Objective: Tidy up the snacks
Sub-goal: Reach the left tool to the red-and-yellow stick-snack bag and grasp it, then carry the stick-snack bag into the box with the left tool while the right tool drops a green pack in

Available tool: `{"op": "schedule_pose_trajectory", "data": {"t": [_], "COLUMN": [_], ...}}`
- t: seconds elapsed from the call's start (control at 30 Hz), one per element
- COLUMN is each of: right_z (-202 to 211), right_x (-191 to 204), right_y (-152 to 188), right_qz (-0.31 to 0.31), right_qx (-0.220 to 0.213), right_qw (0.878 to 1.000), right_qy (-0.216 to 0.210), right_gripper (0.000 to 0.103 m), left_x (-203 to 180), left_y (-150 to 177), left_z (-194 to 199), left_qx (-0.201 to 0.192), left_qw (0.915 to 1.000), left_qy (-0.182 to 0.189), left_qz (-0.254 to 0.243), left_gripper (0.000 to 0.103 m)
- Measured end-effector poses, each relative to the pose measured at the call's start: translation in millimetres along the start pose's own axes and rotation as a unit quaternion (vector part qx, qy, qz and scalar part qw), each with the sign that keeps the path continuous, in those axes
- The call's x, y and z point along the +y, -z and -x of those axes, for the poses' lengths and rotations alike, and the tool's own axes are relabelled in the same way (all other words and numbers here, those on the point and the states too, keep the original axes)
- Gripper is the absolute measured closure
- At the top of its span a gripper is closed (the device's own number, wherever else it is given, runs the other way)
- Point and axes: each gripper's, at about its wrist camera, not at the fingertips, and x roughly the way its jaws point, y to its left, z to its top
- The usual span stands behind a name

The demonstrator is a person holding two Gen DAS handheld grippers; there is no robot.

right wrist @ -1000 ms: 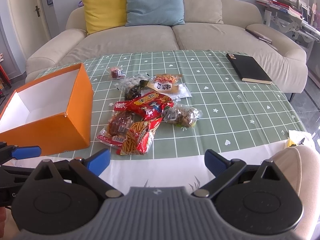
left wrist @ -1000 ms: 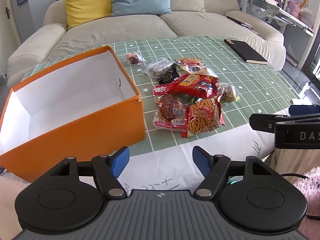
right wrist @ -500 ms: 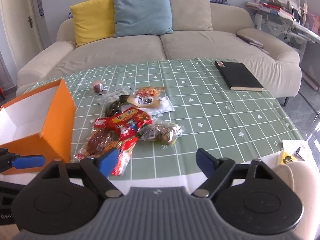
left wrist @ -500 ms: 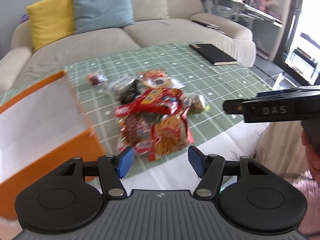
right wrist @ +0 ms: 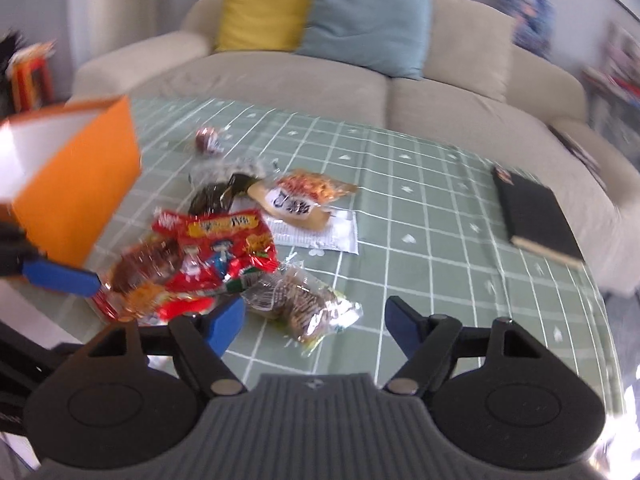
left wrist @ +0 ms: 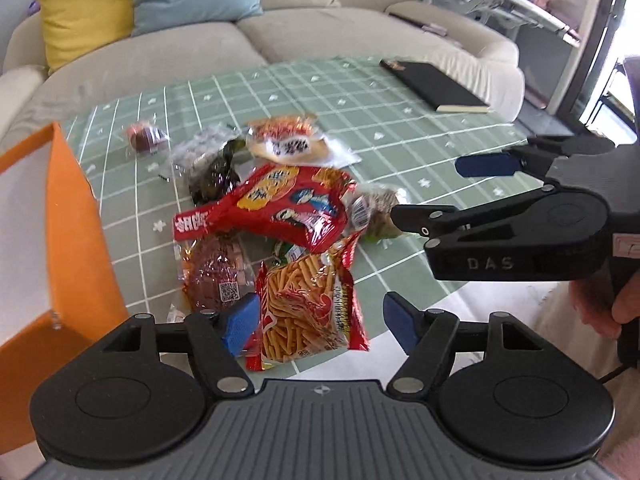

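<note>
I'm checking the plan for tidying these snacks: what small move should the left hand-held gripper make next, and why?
Probably ease the left hand-held gripper down over the bag of orange snack sticks. Its jaws are opening, with nothing gripped, and that bag lies nearest on the pile, right in front of its blue pads. The open orange box stands just beside it, ready to receive snacks.

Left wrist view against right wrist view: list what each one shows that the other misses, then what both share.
Only the left wrist view: the person's hand holding the right gripper, and the QR code on the dark red packet.

Only the right wrist view: the white leaflet under the beige snack bag.

Both: orange box, red snack bag, black notebook, sofa with yellow cushion. Neither gripper holds anything.
</note>
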Motion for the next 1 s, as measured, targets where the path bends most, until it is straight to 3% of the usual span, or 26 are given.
{"op": "schedule_pose_trajectory", "data": {"t": [0.1, 0.37, 0.5, 0.57, 0.63, 0.67, 0.7, 0.83, 1.0], "right_z": [-15.3, -38.3, -48.6, -52.5, -56.2, -58.1, -60.5, -59.1, -51.9], "right_x": [-1.5, 5.3, 8.3, 9.9, 11.2, 12.1, 12.5, 12.5, 16.9], "right_y": [3.4, 7.3, 10.7, 11.4, 13.0, 14.3, 15.6, 18.2, 20.2], "right_qz": [0.012, 0.041, 0.050, 0.054, 0.056, 0.058, 0.059, 0.056, 0.064], "right_qx": [0.003, -0.007, 0.005, 0.006, 0.013, 0.018, 0.025, 0.026, 0.031], "right_qw": [1.000, 0.999, 0.999, 0.998, 0.998, 0.998, 0.998, 0.998, 0.997], "right_qy": [-0.010, -0.011, -0.016, -0.011, -0.007, -0.001, 0.004, 0.003, 0.011], "right_gripper": [0.033, 0.033, 0.039, 0.038, 0.045, 0.056, 0.061, 0.065, 0.071], "left_x": [1.6, -4.2, -7.2, -6.7, -5.5, -5.1, -4.8, -6.5, -3.4], "left_y": [0.1, -1.7, -1.5, -0.9, -0.4, -0.1, 0.2, 2.6, 5.8], "left_z": [-9.8, -27.9, -33.0, -34.6, -35.4, -34.9, -34.2, -32.1, -22.2], "left_qx": [0.010, 0.022, 0.029, 0.028, 0.029, 0.027, 0.026, 0.020, 0.011], "left_qw": [0.9999, 0.9993, 0.9986, 0.9983, 0.9984, 0.9986, 0.9987, 0.9983, 0.9988], "left_qy": [-0.008, -0.028, -0.035, -0.043, -0.042, -0.039, -0.037, -0.044, -0.040], "left_qz": [0.005, -0.014, -0.026, -0.029, -0.025, -0.024, -0.024, -0.032, -0.025], "left_gripper": [0.021, 0.021, 0.026, 0.034, 0.040, 0.041, 0.043, 0.051, 0.053]}}
